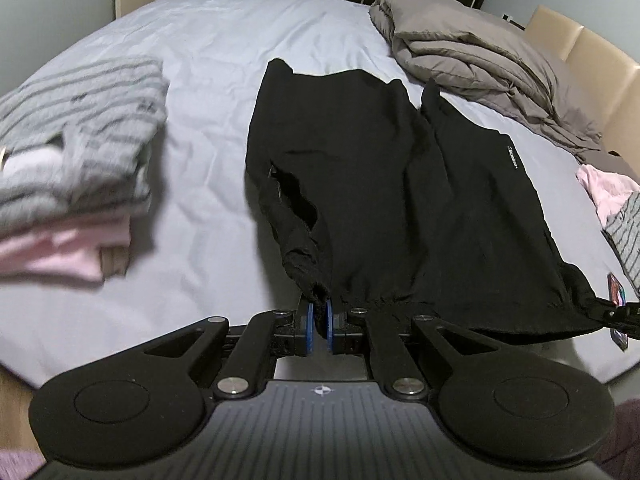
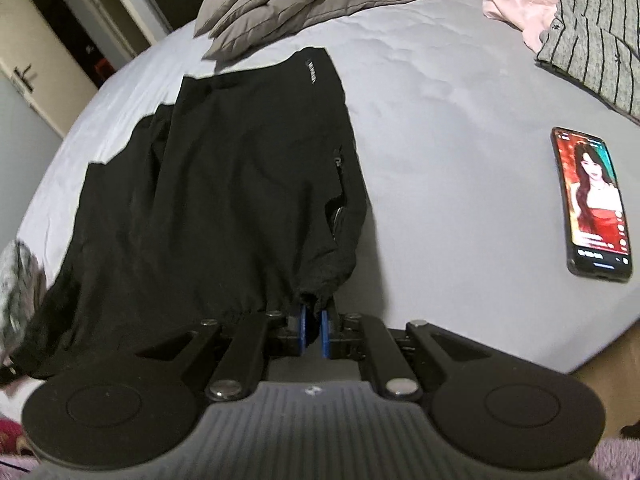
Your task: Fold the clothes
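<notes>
Black shorts (image 1: 384, 184) lie spread on the pale blue bed sheet (image 1: 208, 184), legs pointing away from me. My left gripper (image 1: 319, 312) is shut on the left end of the gathered waistband. My right gripper (image 2: 313, 316) is shut on the right end of the waistband of the same shorts (image 2: 224, 184). The right gripper also shows at the right edge of the left wrist view (image 1: 618, 314). The waistband is held at the near edge of the bed and stretched between both grippers.
A stack of folded grey striped and pink clothes (image 1: 72, 160) sits at the left. A grey duvet (image 1: 472, 60) is bunched at the far right. A lit phone (image 2: 592, 204) lies on the sheet (image 2: 440, 140) at the right, with pink and striped garments (image 2: 580, 40) beyond it.
</notes>
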Tool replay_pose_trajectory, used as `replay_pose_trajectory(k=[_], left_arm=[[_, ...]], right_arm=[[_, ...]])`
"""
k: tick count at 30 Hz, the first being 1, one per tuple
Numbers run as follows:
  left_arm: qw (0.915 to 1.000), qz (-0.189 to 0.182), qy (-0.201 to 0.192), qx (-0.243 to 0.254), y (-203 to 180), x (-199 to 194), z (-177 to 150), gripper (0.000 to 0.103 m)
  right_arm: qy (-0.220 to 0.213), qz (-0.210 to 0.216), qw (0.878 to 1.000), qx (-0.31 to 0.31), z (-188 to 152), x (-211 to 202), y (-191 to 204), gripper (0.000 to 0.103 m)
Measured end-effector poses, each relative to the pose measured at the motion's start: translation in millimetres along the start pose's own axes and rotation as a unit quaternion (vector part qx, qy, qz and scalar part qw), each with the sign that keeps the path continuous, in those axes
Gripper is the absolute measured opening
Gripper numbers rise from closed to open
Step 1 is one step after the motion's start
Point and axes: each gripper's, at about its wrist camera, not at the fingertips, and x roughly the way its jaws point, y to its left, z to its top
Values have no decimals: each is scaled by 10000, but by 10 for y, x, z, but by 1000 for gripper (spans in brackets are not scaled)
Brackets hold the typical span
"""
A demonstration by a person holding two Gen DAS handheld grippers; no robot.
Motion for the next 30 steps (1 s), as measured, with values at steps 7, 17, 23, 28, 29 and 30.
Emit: replay_pose_trajectory(k=[7,17,23,28,29,30], left_arm=[[9994,-32,290,-207,129,201,-229,8],[9981,590,183,60,210,194,-291,46],[9995,323,-30,-17,218,169,-246,55],[9996,249,77,-95,220,309,-215,47],[9996,249,107,-116,225,338,-209,40],[9995,244,134,-126,232,366,-204,37]], right_arm=[[165,-240,9986,-440,-173,163,-18,11],[78,-991,9889,-1107,-231,253,15,66],[-61,-700,9926,-994,-142,226,-61,66],[5,-549,9939,-956,-119,315,-58,59],[47,-527,9944,-918,-114,341,-64,55],[91,-493,9950,-861,-112,366,-75,52]])
